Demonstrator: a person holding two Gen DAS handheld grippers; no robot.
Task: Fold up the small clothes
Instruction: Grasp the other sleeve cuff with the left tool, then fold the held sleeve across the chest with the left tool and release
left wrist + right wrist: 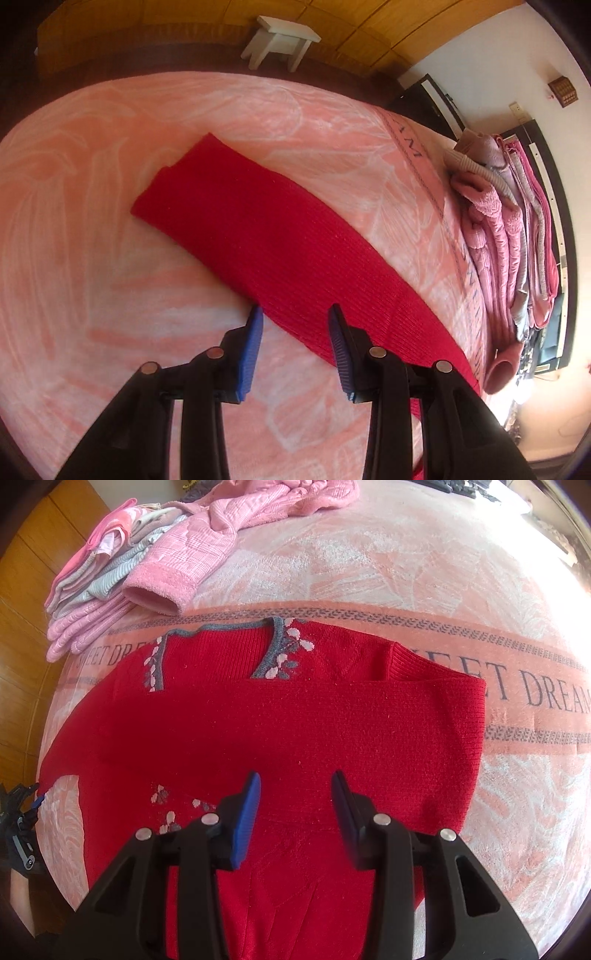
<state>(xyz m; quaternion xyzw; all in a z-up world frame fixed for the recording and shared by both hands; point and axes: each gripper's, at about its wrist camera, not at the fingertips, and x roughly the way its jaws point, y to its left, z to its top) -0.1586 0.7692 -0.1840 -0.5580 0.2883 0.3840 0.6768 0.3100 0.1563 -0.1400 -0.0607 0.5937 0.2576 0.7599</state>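
Both tongs (295, 310) (296, 777) gape over the red sweater (280, 731) (pink "DREAM" blanket (110, 166), wood floor (184, 14)).

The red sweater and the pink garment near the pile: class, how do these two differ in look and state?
The red sweater lies flat and partly folded, a sleeve laid across its body; the pink garment lies crumpled and unfolded. The red sweater has grey neckline trim with pale leaf motifs; the pink garment looks plain and textured. The red sweater sits under the open right claw; the pink garment lies farther off beside the folded pile. Both rest on the pink blanket.
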